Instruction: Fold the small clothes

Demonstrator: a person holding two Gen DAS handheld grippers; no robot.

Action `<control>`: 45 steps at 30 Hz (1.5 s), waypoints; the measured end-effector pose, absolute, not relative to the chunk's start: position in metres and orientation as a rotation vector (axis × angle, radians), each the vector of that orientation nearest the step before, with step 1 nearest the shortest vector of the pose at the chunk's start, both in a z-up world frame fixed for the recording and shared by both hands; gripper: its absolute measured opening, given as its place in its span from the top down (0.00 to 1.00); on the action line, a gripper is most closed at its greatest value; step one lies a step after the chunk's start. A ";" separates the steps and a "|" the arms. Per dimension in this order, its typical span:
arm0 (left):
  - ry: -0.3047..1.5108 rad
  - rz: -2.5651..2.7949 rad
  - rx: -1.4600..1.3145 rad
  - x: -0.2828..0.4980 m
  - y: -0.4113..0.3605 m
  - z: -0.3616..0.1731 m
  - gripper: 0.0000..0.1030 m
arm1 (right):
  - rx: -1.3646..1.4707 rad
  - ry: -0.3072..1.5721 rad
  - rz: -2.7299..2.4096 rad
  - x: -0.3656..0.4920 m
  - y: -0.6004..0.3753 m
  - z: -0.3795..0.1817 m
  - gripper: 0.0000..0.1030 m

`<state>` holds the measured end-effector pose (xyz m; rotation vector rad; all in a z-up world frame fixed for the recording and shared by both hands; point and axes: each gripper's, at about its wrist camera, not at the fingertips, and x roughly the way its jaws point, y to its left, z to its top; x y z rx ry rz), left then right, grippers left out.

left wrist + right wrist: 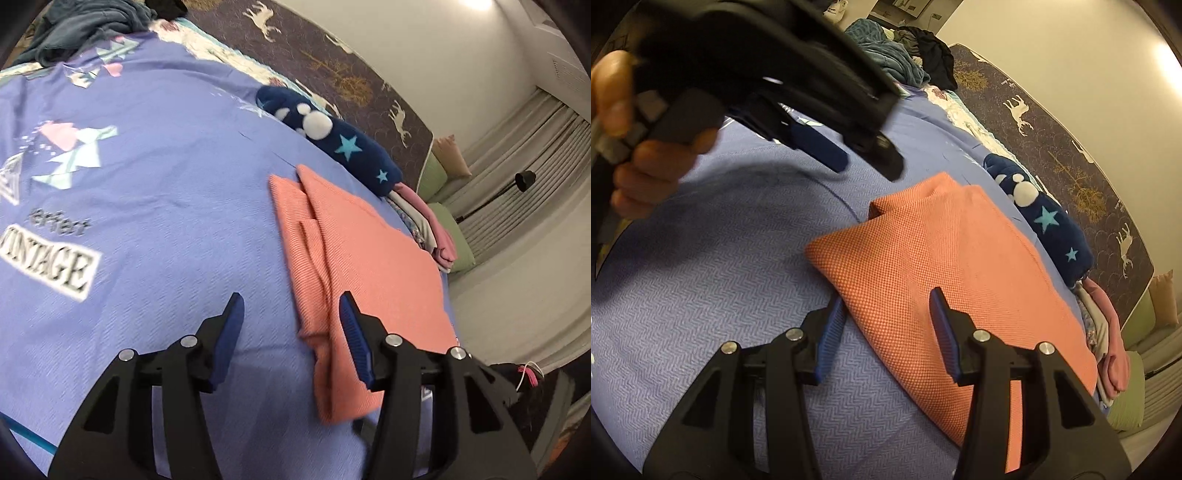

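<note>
**Fold down, both tools off the cloth**

With the orange garment (960, 280) lying folded flat on the lavender bedspread (720, 295), neither tool grips it: left gripper (291, 339) jaws apart, empty; right gripper (886, 332) jaws apart, straddling its near edge, probably to regrip.

The orange garment (945, 280) is a coarse, matt waffle-knit cloth; the purple bedspread (713, 295) — woven herringbone, matt. The right gripper (886, 314) is matt black plastic with ribbed blue pads (947, 332) and shiny metal pins (980, 336).
</note>
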<state>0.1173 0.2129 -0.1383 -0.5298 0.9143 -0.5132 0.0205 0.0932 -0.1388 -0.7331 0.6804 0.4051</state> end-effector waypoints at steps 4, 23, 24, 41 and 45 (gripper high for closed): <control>0.946 -0.552 -0.501 0.131 0.196 -0.144 0.47 | -0.733 0.677 0.403 0.022 0.093 -0.139 0.53; 1.018 -0.661 -0.569 0.213 0.160 -0.153 0.48 | -0.758 0.620 0.348 0.020 0.096 -0.146 0.54; 1.016 -0.650 -0.562 0.214 0.159 -0.153 0.56 | -0.746 0.626 0.350 0.021 0.094 -0.146 0.54; 0.967 -0.565 -0.561 0.214 0.144 -0.117 0.90 | -0.487 0.565 0.357 0.028 0.062 -0.094 0.94; 0.967 -0.556 -0.593 0.212 0.136 -0.107 0.90 | -0.411 0.565 0.349 0.024 0.041 -0.082 0.95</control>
